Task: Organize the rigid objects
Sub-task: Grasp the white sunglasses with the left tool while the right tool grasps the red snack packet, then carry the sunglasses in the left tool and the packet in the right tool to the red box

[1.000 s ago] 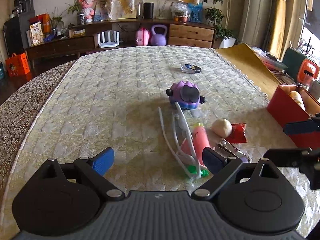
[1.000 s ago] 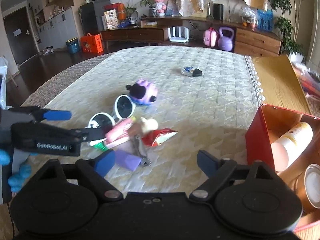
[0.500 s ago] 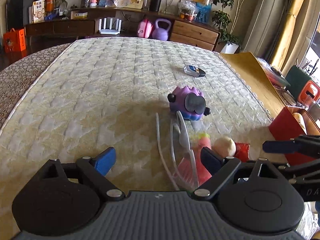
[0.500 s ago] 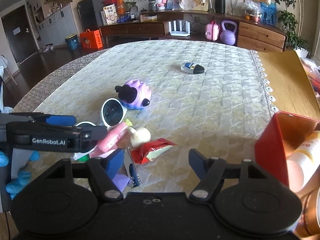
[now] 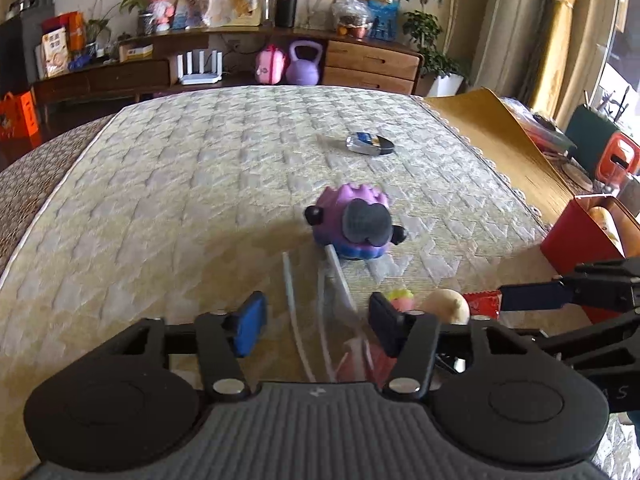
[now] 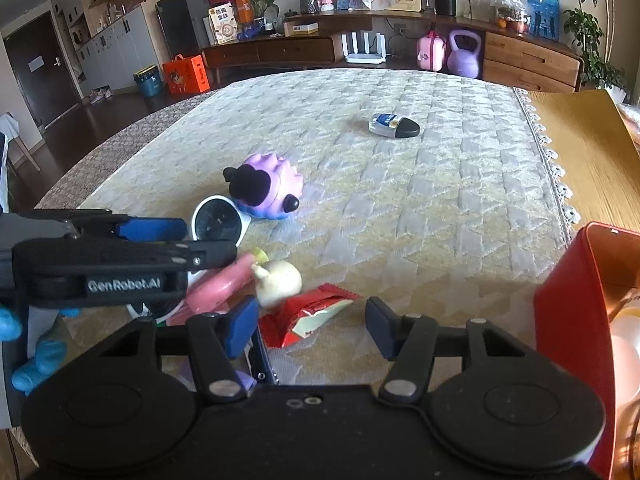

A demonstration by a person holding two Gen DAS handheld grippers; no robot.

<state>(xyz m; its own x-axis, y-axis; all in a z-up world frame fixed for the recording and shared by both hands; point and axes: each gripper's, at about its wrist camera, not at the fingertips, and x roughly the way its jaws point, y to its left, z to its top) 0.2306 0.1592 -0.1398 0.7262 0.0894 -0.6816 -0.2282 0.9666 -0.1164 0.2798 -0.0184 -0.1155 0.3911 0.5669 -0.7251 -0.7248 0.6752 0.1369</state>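
White-framed sunglasses (image 5: 320, 308) lie on the quilted table cloth, their arms running between the fingers of my open left gripper (image 5: 316, 324); one round lens shows in the right wrist view (image 6: 218, 224). A pink tube (image 6: 216, 286), a cream garlic-shaped toy (image 6: 280, 280) and a red snack packet (image 6: 308, 314) lie beside them. My right gripper (image 6: 308, 326) is open, low over the packet. A purple spiky toy (image 5: 352, 224) sits just beyond the glasses. The left gripper (image 6: 192, 240) also shows in the right wrist view, over the glasses.
A red box (image 6: 576, 320) holding items stands at the right table edge. A small bottle with a black cap (image 6: 394, 126) lies farther back on the cloth. A metal clip (image 6: 262, 364) lies under my right gripper. Shelving and drawers stand beyond the table.
My left gripper has moved forward over the sunglasses and its fingers have narrowed around the arms. My right gripper has moved forward and left, down over the red packet.
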